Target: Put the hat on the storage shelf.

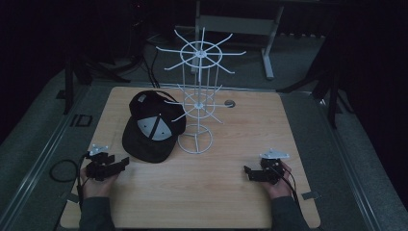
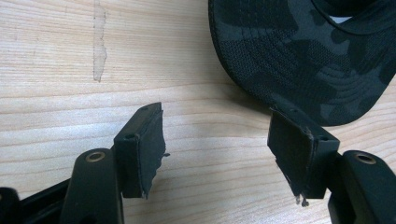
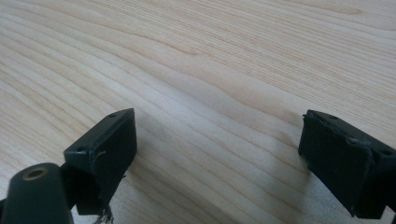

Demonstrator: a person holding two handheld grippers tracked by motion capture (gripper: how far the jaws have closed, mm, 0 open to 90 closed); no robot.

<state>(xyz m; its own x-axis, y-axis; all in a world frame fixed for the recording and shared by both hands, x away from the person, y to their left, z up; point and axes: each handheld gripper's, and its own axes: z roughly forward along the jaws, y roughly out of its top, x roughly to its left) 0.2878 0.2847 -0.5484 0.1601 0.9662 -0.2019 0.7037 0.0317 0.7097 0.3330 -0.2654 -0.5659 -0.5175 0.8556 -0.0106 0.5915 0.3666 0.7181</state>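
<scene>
Left gripper (image 2: 217, 151) gapes wide, empty; camouflage cap (image 2: 303, 51) just ahead, seemingly untouched in the dimness; right gripper (image 3: 217, 163) wide over bare table (image 3: 210, 70).

room dim | grey carpet floor (image 1: 308, 120) | light wooden table (image 1: 240, 144)

- Cap (image 1: 153, 127): black, with a dark camouflage pattern on its brim; pale grey lining, perhaps white, in dim light.
- Rack (image 1: 198, 96): white wire.
- Surface (image 1: 231, 192): light wood grain.
- Left tool (image 2: 217, 154), right tool (image 3: 217, 158): black.
</scene>
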